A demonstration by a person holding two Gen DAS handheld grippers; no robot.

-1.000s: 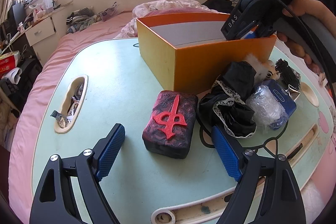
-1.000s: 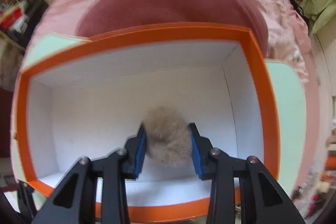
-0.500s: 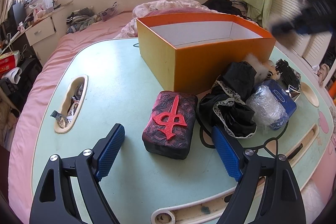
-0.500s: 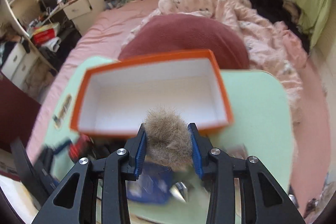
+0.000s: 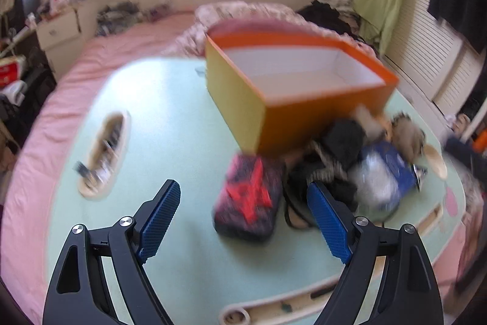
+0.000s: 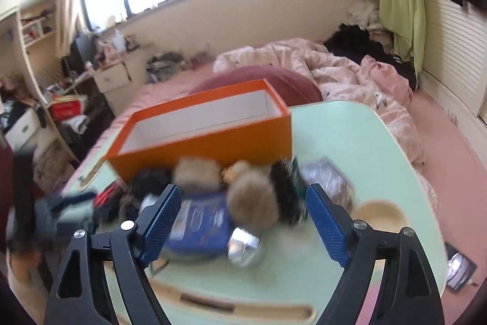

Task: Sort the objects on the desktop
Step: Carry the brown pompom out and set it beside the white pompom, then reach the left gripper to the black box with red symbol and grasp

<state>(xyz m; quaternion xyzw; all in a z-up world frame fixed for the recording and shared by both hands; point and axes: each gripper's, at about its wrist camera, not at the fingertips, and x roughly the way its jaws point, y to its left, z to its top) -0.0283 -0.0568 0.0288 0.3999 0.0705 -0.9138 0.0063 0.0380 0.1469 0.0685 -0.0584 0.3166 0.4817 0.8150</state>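
An orange box [image 5: 292,118] with a white inside stands on the pale green table [image 5: 170,118]. In front of it lies a pile: a red-and-black block [image 5: 248,200], black lace cloth [image 5: 338,154], a blue box [image 5: 392,169] and a tan furry ball [image 5: 408,133]. My left gripper [image 5: 243,188] hangs open just short of the block, touching nothing. In the right wrist view my right gripper [image 6: 243,191] has its jaws opening. The furry ball [image 6: 252,200] sits free on the pile between and beyond the pads, beside the blue box [image 6: 201,221], in front of the orange box [image 6: 207,145].
A silver rounded object [image 6: 245,242] lies near the table's front edge. The table has a recessed tray [image 5: 103,154] with small items on its left. A pink bed surrounds the table, with a red cushion [image 6: 261,78] behind the box. My left gripper [image 6: 61,218] shows blurred at left.
My right gripper drew back from over the orange box with the furry ball, then its jaws parted and the ball now lies on the pile. The left gripper hardly moved.
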